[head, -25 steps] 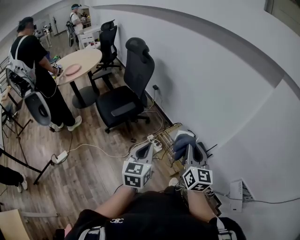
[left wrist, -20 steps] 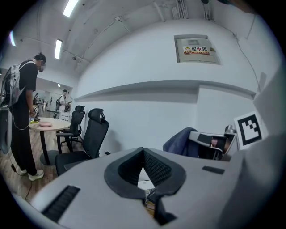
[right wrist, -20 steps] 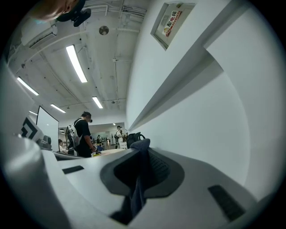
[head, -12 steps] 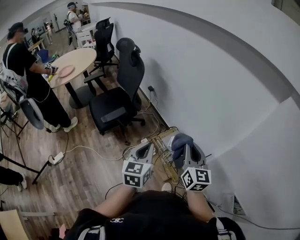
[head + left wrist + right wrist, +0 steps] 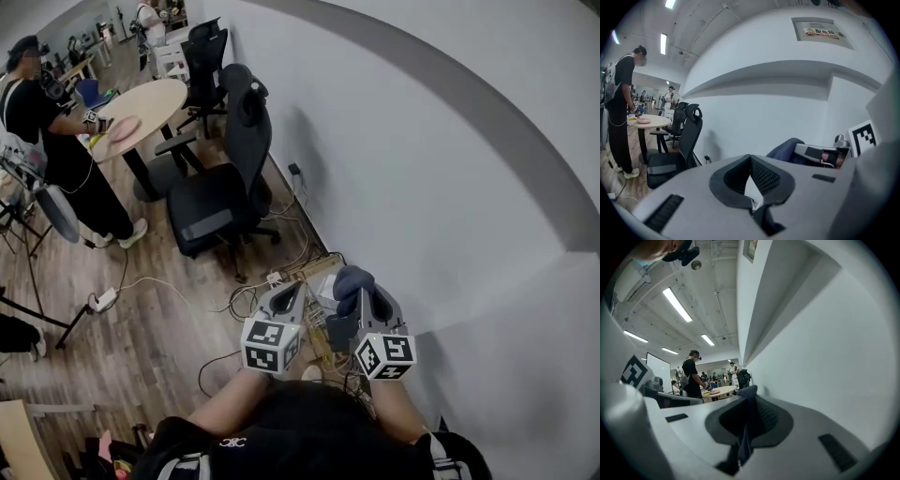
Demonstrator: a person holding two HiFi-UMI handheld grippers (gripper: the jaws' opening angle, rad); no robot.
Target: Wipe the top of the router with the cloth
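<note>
Blue cloth (image 5: 351,280) sits in the right gripper (image 5: 361,296). In the right gripper view its fingers (image 5: 767,416) are pressed shut on the cloth (image 5: 746,404), which runs up the gap between them and pokes out over the tips in a soft bump. In the head view the cloth looks like a dark blue lump at the front of the gripper, up off the floor and near the white wall (image 5: 441,187).

The left gripper (image 5: 292,292) is just beside the right one. In the left gripper view its black fingers (image 5: 765,177) come together at the tips (only a thin white sliver shows lower down), and they hold nothing. That view also shows the cloth (image 5: 786,150) off to the right.

Both grippers are held out over the wooden floor (image 5: 159,328), above a mess of cables (image 5: 323,352) and a white power strip (image 5: 275,277) by the wall. I cannot pick out the router for sure in that mess.

Farther off are a black office chair (image 5: 220,178), a round tabletop (image 5: 141,108) and a person in black (image 5: 52,141) standing beside it.
</note>
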